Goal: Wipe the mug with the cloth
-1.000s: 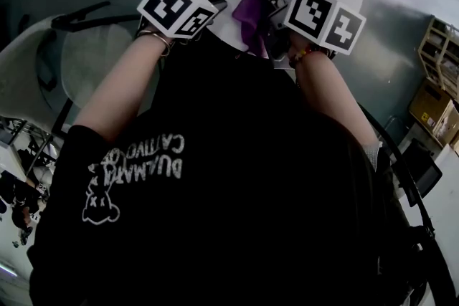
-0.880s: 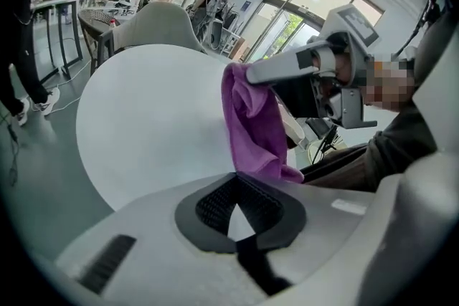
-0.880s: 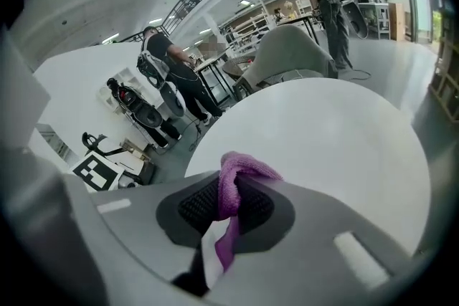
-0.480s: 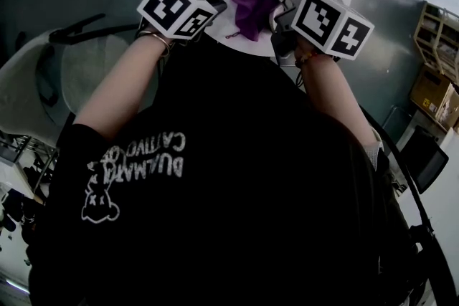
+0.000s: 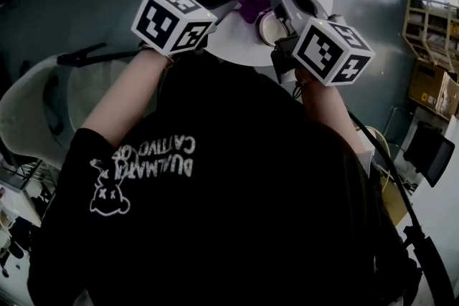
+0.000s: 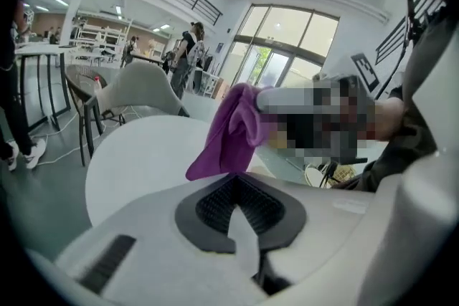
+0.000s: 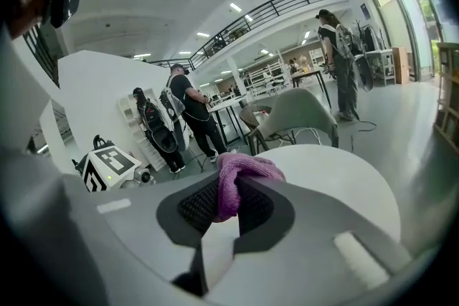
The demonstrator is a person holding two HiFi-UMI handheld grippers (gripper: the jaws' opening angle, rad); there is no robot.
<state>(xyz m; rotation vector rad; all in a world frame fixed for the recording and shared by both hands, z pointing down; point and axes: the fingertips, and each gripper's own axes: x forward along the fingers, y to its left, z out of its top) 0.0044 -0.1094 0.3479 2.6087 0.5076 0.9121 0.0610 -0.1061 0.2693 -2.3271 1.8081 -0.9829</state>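
Right gripper view shows the purple cloth [image 7: 244, 172] clamped between the pads of the right claw [image 7: 224, 206], bunched up over the pads and held above the round white table [image 7: 344, 175]. The left claw [image 6: 240, 206] has its jaws together with nothing between them. The cloth hangs ahead of and above its tips, off the table.

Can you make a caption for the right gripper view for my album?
Right hand-held gripper pinching a purple cloth, round white table beyond.
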